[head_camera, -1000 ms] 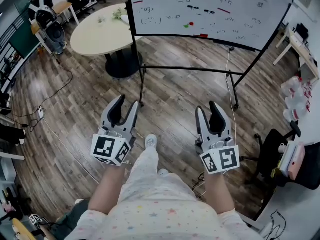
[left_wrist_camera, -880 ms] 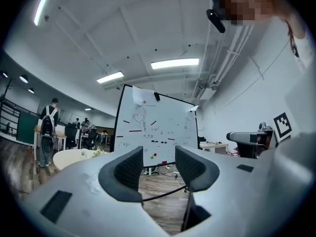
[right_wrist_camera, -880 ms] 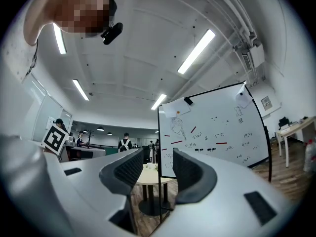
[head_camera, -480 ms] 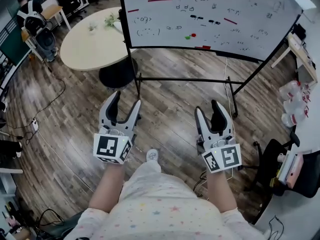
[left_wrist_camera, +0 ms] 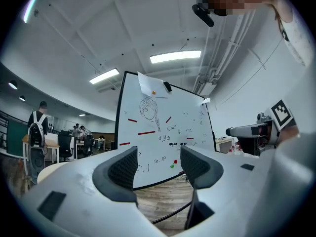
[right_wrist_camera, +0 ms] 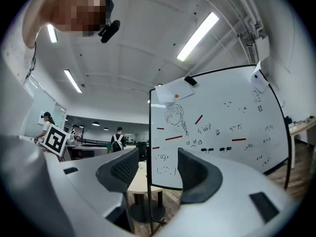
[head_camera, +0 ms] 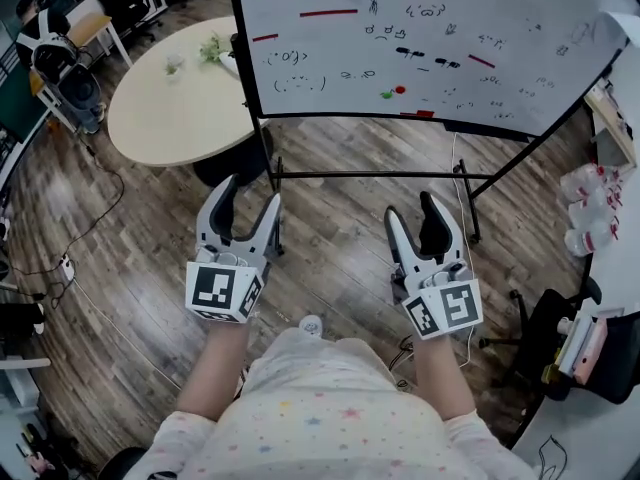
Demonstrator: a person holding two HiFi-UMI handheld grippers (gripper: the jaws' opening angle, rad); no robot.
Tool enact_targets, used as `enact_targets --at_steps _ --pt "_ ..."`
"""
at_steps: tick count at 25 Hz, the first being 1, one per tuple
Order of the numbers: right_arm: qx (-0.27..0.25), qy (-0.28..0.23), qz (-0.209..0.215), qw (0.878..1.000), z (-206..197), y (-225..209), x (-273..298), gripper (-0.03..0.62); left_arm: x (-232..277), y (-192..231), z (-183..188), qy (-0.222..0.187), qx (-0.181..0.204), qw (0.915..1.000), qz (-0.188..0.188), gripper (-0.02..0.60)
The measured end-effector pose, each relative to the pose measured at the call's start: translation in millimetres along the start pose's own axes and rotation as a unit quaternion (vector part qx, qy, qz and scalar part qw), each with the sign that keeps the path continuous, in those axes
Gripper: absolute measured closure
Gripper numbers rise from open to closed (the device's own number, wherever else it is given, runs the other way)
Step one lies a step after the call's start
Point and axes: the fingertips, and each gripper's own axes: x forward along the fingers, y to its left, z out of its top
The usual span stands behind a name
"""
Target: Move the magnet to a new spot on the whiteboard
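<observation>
1. The wood-plank floor (head_camera: pixel 340 248) fills the middle of the head view and runs out past every edge. A thin cable (head_camera: pixel 105 188) snakes across its left side.
2. The whiteboard (head_camera: pixel 440 68) stands ahead on a black frame stand (head_camera: pixel 380 175). The head view cuts off its top. Both gripper views show it whole, with a paper sheet (right_wrist_camera: pixel 173 94) fixed at the top corner. The scribbles and little faces on it are too small to read.
3. A pale round table (head_camera: pixel 160 113) sits behind the board's left edge, which hides part of its rim.
4. At the right, a black chair (head_camera: pixel 545 313) and a cluttered white desk (head_camera: pixel 610 268) are only partly in frame.
5. Of the person, only the forearms and a pale patterned garment (head_camera: pixel 320 408) show.
6. The left gripper (head_camera: pixel 250 196) is held level, well short of the board. Its jaws have just been opening and now stand wide apart with nothing between them.
7. The right gripper (head_camera: pixel 411 208) is alongside it, also short of the board. Its jaws are spread and empty.
8. A small red magnet (head_camera: pixel 400 90) sits low on the board, just beside a green magnet (head_camera: pixel 386 95). Both are well apart from both grippers.
9. Red bar magnets (head_camera: pixel 329 12) and small black magnets (head_camera: pixel 402 51) dot the board higher up.
</observation>
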Motion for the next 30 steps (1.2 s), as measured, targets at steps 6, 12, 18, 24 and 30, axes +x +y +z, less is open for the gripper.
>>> enact_targets --at_steps 6,12,18,24,30 --pt "0.006 0.009 -0.007 1.0 -10.6 -17.1 24.0 0.364 27.4 12.2 -11.0 0.004 -0.007 1.0 -0.003 0.333" --pt "0.017 0.014 0.007 1.0 -22.1 -41.1 57.5 0.364 58.8 19.9 -23.3 0.011 -0.011 0.9998 0.009 0.333" --pt "0.007 0.004 0.042 0.999 -18.0 -85.0 112.2 0.364 112.3 31.6 -26.7 0.007 -0.011 0.9989 0.044 0.333" --pt "0.005 -0.007 0.055 0.998 -17.4 -143.4 155.7 0.381 166.5 39.4 -20.1 -0.027 -0.021 0.9961 0.082 0.333" --pt "0.016 -0.007 0.046 0.999 -31.0 -178.5 189.6 0.408 201.4 48.0 -30.4 -0.018 -0.024 0.994 0.105 0.333"
